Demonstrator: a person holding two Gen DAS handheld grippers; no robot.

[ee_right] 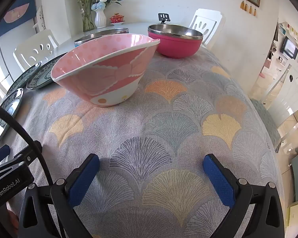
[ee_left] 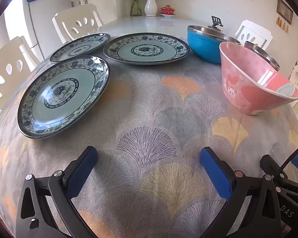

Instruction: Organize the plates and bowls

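Three blue-and-green patterned plates lie apart on the cloth: a near one (ee_left: 63,97), a far left one (ee_left: 80,46) and a middle one (ee_left: 146,48). A blue steel-lined bowl (ee_left: 206,43) stands behind a pink cartoon bowl (ee_left: 252,79) at the right. In the right wrist view the pink cartoon bowl (ee_right: 105,73) is ahead on the left, with a magenta steel-lined bowl (ee_right: 175,39) behind it. My left gripper (ee_left: 149,156) hovers open over bare cloth. My right gripper (ee_right: 151,164) is open too, with nothing between its fingers.
The table carries a fan-patterned cloth (ee_left: 153,119). Vases with flowers (ee_left: 150,6) and a red lidded cup (ee_left: 167,10) stand at the far end. White chairs (ee_left: 77,22) surround the table. The table's right edge (ee_right: 268,123) drops to the floor.
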